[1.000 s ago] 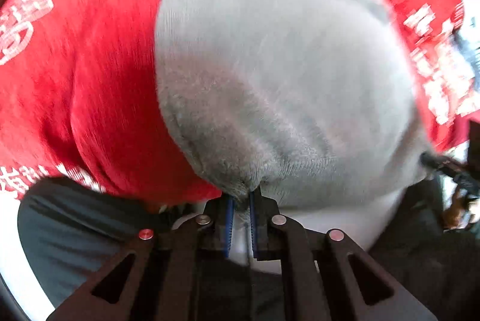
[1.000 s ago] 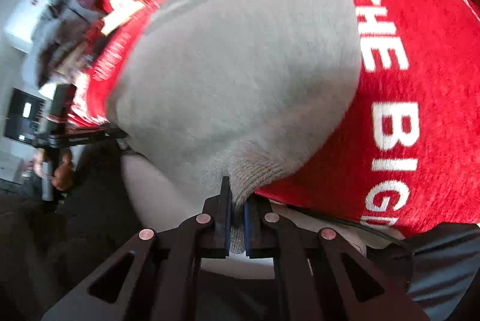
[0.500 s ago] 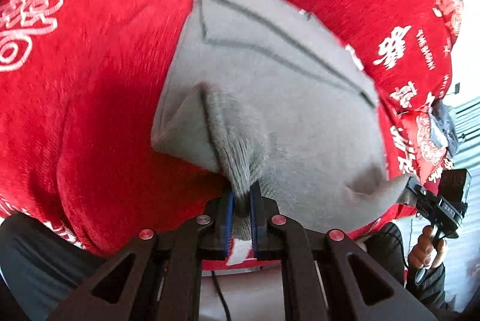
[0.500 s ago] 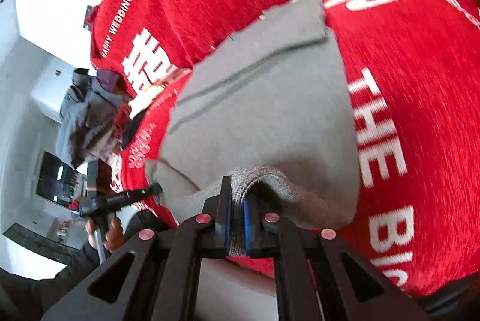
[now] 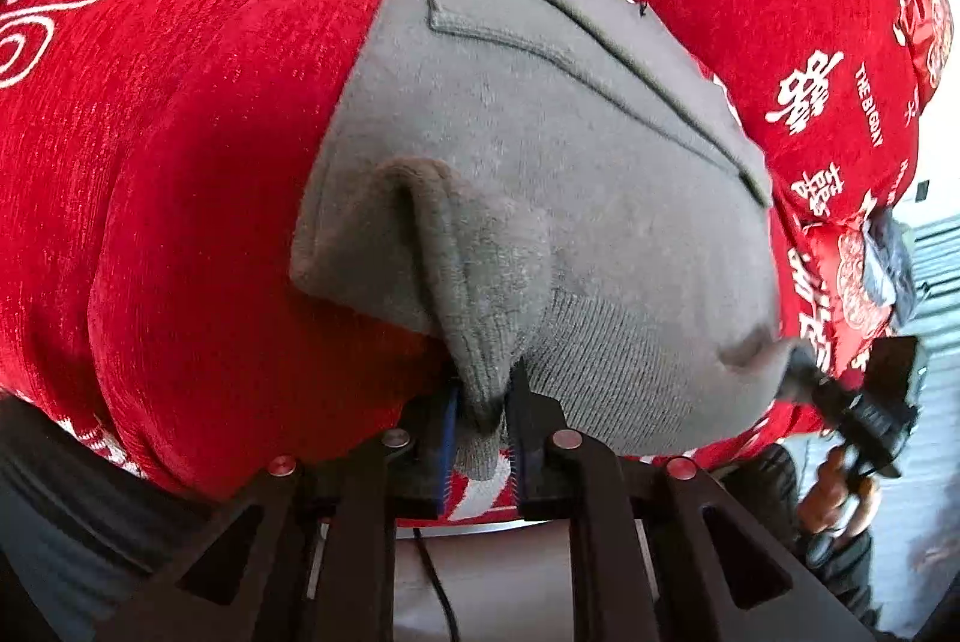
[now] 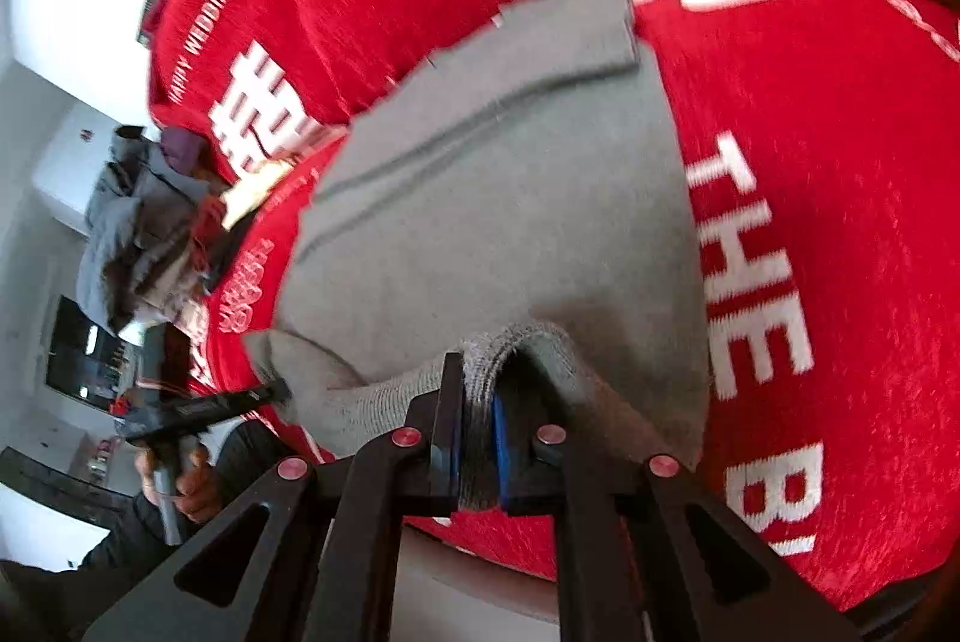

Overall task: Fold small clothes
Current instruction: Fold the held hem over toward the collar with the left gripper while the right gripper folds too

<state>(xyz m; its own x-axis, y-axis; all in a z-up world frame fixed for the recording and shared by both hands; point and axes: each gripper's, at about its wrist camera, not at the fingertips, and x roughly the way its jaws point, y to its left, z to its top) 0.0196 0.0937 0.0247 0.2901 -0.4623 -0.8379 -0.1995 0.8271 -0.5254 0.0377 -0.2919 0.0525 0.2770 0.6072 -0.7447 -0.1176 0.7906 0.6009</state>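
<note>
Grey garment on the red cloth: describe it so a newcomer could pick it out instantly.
Start from the red cloth with white lettering that fills both views. On it lies the grey garment, plain knit with stitched seams, its ribbed near hem pinched by the left gripper and right gripper, whose jaws have just been opening slightly. It is the only grey, unprinted fabric on the red.

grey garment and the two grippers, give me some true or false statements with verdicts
1. The grey garment lies on a red cloth printed with white lettering. True.
2. The left gripper hangs free with nothing between its fingers. False: the garment's ribbed edge sits between them.
3. The right gripper has grey ribbed fabric between its fingers. True.
4. The garment is bright blue. False: it is grey.
5. The red cloth is plain. False: it carries white characters and words.
</note>
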